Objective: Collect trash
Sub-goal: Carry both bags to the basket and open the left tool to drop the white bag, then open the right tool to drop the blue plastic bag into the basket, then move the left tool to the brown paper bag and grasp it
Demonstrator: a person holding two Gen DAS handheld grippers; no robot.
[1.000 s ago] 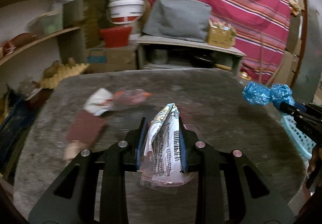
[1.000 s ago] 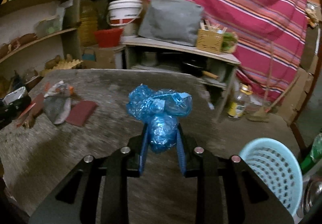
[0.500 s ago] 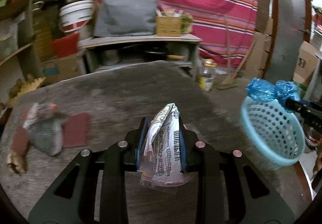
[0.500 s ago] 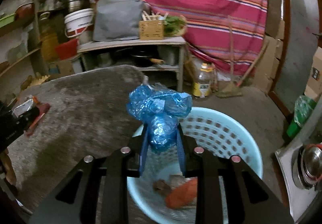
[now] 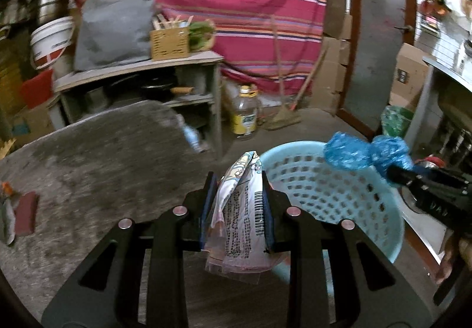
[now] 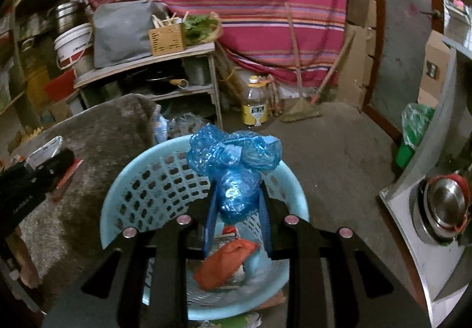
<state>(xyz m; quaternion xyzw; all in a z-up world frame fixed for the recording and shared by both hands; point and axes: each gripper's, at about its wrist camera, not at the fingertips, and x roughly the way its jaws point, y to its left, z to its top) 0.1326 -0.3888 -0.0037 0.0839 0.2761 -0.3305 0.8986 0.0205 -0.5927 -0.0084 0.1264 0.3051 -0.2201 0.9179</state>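
Trash is partly collected; an orange scrap already lies in the basket; right tongs grip a blue bag above it; left tongs grip a wrapper near its rim; scraps remain on the desk, far left.

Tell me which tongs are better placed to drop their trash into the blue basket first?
Right. The right tongs hold the blue plastic bag directly above the basket. The left tongs hold the printed wrapper above the table edge, beside the rim.
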